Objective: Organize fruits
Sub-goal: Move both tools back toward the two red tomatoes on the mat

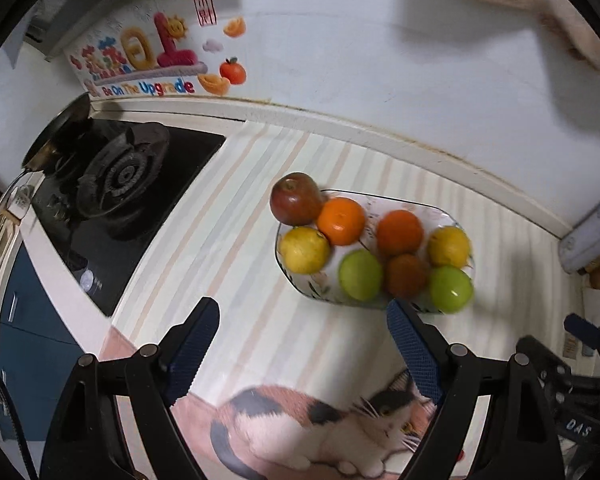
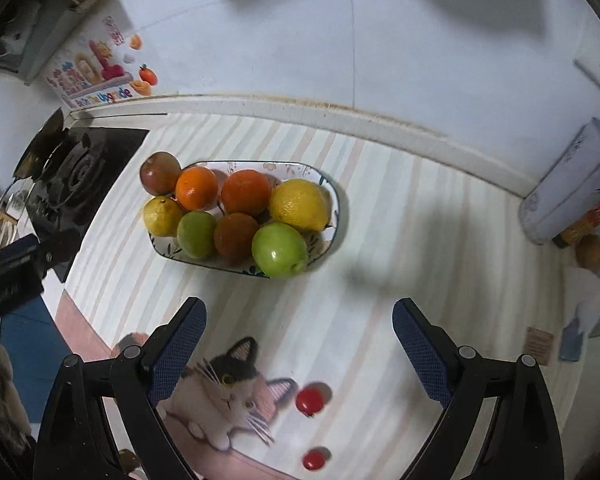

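Note:
A patterned oval plate (image 1: 440, 210) (image 2: 334, 232) on the striped mat holds several fruits: a red apple (image 1: 296, 199) (image 2: 160, 173) at its left end, two oranges (image 1: 341, 221) (image 2: 196, 188), two yellow lemons (image 1: 304, 249) (image 2: 300, 204), two green fruits (image 1: 360, 275) (image 2: 279, 250) and a brown one (image 1: 406, 275) (image 2: 236, 238). My left gripper (image 1: 302, 322) is open and empty, just short of the plate. My right gripper (image 2: 298, 320) is open and empty, nearer than the plate. Two cherry tomatoes (image 2: 310, 401) (image 2: 313, 460) lie on the mat between its fingers.
A black gas stove (image 1: 116, 184) (image 2: 72, 172) with a pan sits to the left. The mat has a printed cat (image 1: 320, 428) (image 2: 228, 396). A grey canister (image 2: 572, 184) (image 1: 596, 232) lies at the right by the wall. The counter edge drops off at the lower left.

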